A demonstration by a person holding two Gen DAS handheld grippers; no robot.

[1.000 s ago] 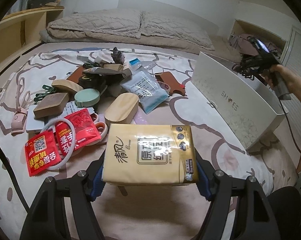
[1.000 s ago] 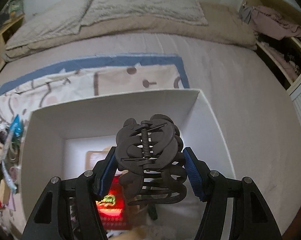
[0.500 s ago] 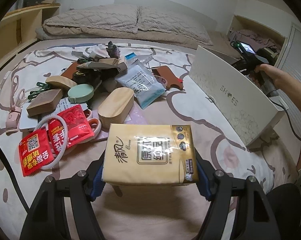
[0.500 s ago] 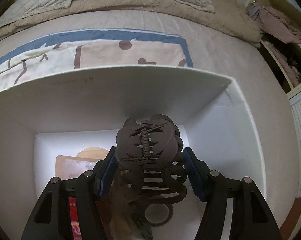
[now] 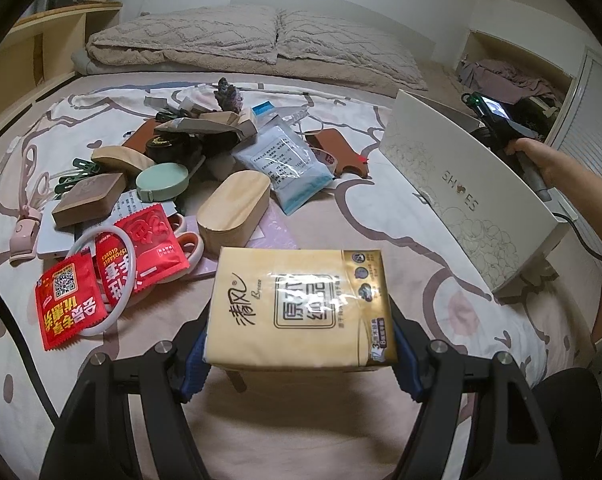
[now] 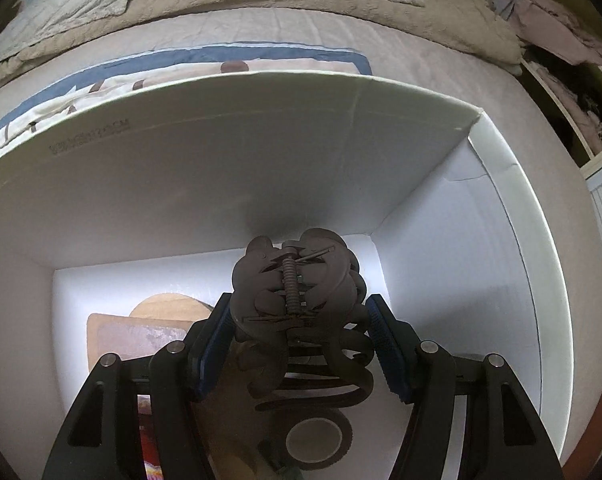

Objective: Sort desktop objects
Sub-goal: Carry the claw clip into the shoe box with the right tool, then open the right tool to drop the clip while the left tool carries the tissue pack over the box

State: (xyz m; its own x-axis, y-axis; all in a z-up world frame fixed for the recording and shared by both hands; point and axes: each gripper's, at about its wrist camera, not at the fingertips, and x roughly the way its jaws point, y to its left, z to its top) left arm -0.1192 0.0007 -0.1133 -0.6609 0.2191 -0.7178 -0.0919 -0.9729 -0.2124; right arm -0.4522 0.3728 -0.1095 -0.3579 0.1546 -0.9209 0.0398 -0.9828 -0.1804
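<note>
Both jaws gripped: my left gripper clamped a tissue pack low-centre above the bed; my right gripper, pointing steeply down, held a claw clip inside the white box.

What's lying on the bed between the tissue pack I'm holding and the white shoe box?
Nothing: in the left wrist view, only bare patterned bedspread lies between the tissue pack and the white shoe box.
</note>
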